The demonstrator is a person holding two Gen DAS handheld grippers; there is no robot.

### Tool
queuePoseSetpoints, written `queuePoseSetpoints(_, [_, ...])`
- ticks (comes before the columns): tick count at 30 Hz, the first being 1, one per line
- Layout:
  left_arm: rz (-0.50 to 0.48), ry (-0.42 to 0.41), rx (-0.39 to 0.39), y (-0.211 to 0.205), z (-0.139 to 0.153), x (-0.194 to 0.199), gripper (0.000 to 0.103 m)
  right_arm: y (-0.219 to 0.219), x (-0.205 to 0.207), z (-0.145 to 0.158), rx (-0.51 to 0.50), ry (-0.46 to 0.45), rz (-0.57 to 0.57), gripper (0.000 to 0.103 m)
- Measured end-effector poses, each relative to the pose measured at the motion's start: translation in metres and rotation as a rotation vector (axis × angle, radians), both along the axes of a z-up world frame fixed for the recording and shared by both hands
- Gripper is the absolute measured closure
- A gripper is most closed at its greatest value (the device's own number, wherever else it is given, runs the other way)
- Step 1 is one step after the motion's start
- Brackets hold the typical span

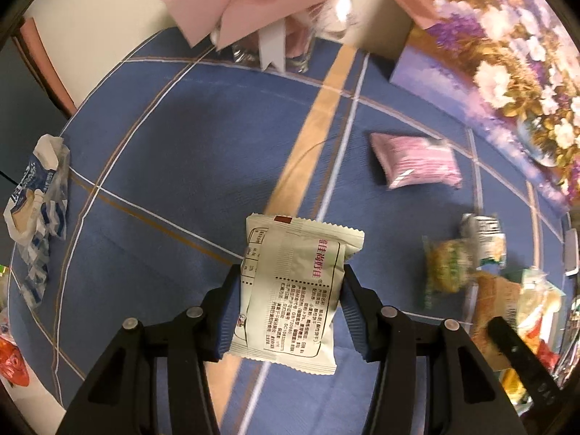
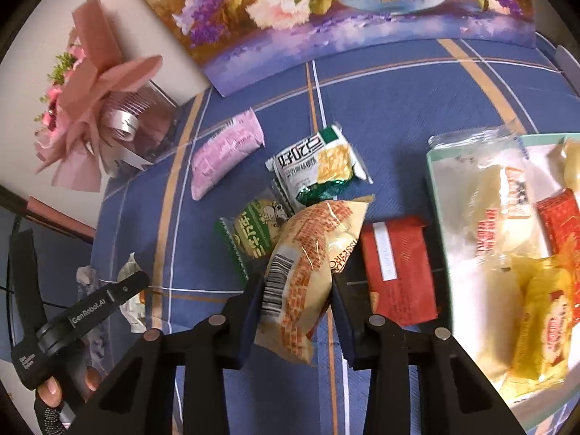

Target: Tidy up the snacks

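My left gripper [image 1: 290, 290] is shut on a cream snack packet [image 1: 293, 290] with printed text, held above the blue checked tablecloth [image 1: 181, 145]. My right gripper [image 2: 295, 290] is shut on an orange-patterned snack bag [image 2: 311, 257] with a barcode, also lifted off the cloth. On the cloth lie a pink packet [image 2: 224, 156], a white and green packet [image 2: 319, 163], a green packet [image 2: 253, 232] and a red packet [image 2: 398, 268]. A pale green tray [image 2: 435, 181] at the right holds several yellow and red snacks. The left gripper's body [image 2: 90, 308] shows at the right wrist view's lower left.
A flower painting [image 2: 326, 7] leans at the back of the table. A pink bouquet in a glass vase [image 2: 108, 108] stands at the back left. Crumpled blue and white wrappers [image 1: 36, 199] lie near the left table edge. A person's gloved hand [image 2: 50, 398] grips the left tool.
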State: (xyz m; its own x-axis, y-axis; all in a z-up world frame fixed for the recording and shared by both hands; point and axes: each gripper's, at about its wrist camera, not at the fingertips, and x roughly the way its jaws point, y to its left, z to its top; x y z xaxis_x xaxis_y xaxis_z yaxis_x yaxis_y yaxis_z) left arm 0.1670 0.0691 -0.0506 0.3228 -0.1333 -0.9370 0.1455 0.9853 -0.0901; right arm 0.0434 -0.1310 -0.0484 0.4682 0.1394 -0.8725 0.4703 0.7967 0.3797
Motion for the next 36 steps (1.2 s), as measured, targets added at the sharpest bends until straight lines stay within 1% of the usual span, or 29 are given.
queuePoseSetpoints(7, [-0.023, -0.016, -0.021, -0.028, 0.033, -0.019, 0.050, -0.012, -0.009, 0.015, 0.032, -0.046, -0.001, 0.064])
queuePoseSetpoints(10, [-0.041, -0.027, -0.032, -0.043, 0.048, -0.028, 0.050, -0.022, -0.015, 0.028, 0.044, -0.085, -0.007, 0.070])
queuePoseSetpoints(13, [-0.061, -0.044, -0.042, -0.063, 0.061, -0.038, 0.050, -0.033, -0.023, 0.040, 0.046, -0.113, -0.016, 0.070])
queuePoseSetpoints(16, [-0.065, -0.034, -0.056, -0.077, 0.065, -0.045, 0.050, -0.047, -0.028, 0.042, 0.054, -0.112, -0.030, 0.070])
queuePoseSetpoints(20, [-0.032, 0.010, -0.078, -0.093, 0.057, -0.055, 0.050, -0.059, -0.032, 0.036, 0.084, -0.088, -0.027, 0.070])
queuePoseSetpoints(24, [0.059, 0.068, -0.088, -0.088, 0.039, -0.069, 0.050, -0.053, -0.035, 0.031, 0.053, -0.063, 0.027, 0.069])
queuePoseSetpoints(26, [0.106, 0.083, -0.060, -0.081, 0.028, -0.076, 0.050, -0.051, -0.038, 0.027, 0.051, -0.046, 0.042, 0.068])
queuePoseSetpoints(27, [0.118, 0.085, -0.040, -0.077, 0.023, -0.080, 0.050, -0.049, -0.038, 0.024, 0.052, -0.032, 0.053, 0.065])
queuePoseSetpoints(28, [0.123, 0.084, -0.023, -0.075, 0.019, -0.083, 0.050, -0.046, -0.037, 0.020, 0.047, -0.012, 0.073, 0.062])
queuePoseSetpoints(31, [0.130, 0.101, 0.034, -0.066, 0.002, -0.092, 0.050, -0.034, -0.034, 0.014, 0.017, 0.026, 0.117, 0.059])
queuePoseSetpoints(34, [0.157, 0.142, 0.031, -0.050, -0.010, -0.093, 0.050, -0.020, -0.032, 0.008, -0.005, 0.055, 0.167, 0.054])
queuePoseSetpoints(36, [0.175, 0.142, 0.027, -0.041, -0.011, -0.095, 0.050, -0.011, -0.032, 0.006, -0.019, 0.069, 0.197, 0.052])
